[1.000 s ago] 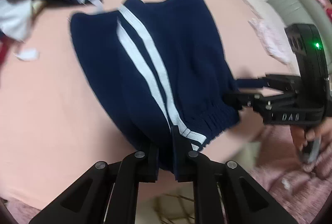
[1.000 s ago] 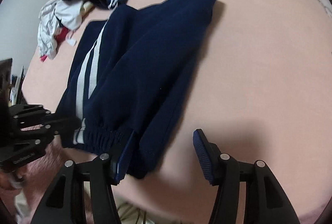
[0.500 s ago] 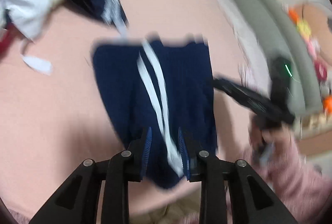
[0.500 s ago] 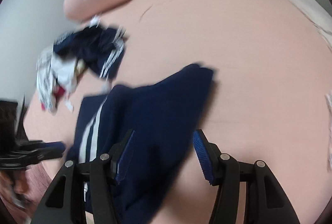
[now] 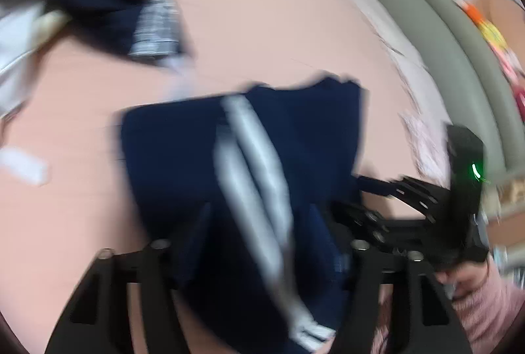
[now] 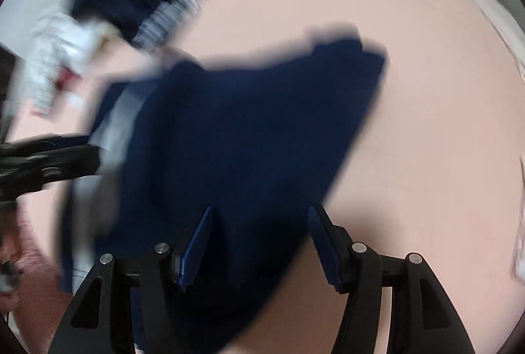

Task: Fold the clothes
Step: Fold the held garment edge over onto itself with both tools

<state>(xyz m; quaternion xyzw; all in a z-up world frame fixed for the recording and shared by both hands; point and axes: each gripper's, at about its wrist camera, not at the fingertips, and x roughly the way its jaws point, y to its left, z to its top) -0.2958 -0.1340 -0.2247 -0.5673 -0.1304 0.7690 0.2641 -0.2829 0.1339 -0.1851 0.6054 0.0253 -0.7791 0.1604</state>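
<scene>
**Two open grippers at the near end of the navy track pants**

Two views, both smeared by blur, so edges only roughly placed.

Far left in the left wrist view: a heap of unfolded clothes (image 5: 108,9), dark navy and white, well apart from the work, and a small white scrap (image 5: 23,167) alone on the peach bedsheet (image 5: 262,26).

Centre: the navy track pants (image 5: 183,163), lying flat on the sheet as a part-folded oblong. Long axis pointing away from both cameras, marked by the twin white stripes – near end low in the frame, far end toward the heap.

Directly over that near end: the left gripper (image 5: 259,213), fingers spread wide on either side of the stripes, gripping nothing. Cloth between the fingers, but no pinch visible.

Right of that: the right gripper (image 5: 377,193), reaching in sideways, tips just at the right-hand edge of the pants. In its own view (image 6: 262,213), likewise released, fingers wide, plain navy cloth (image 6: 262,124) running down between them.

Judged from this: near end closest to both tools, left at the striped side, right at the plain side. Probably a matter of closing on both near corners and carrying them away along the stripes – toward the far end. Risk of uneven corners if only one side catches.
</scene>
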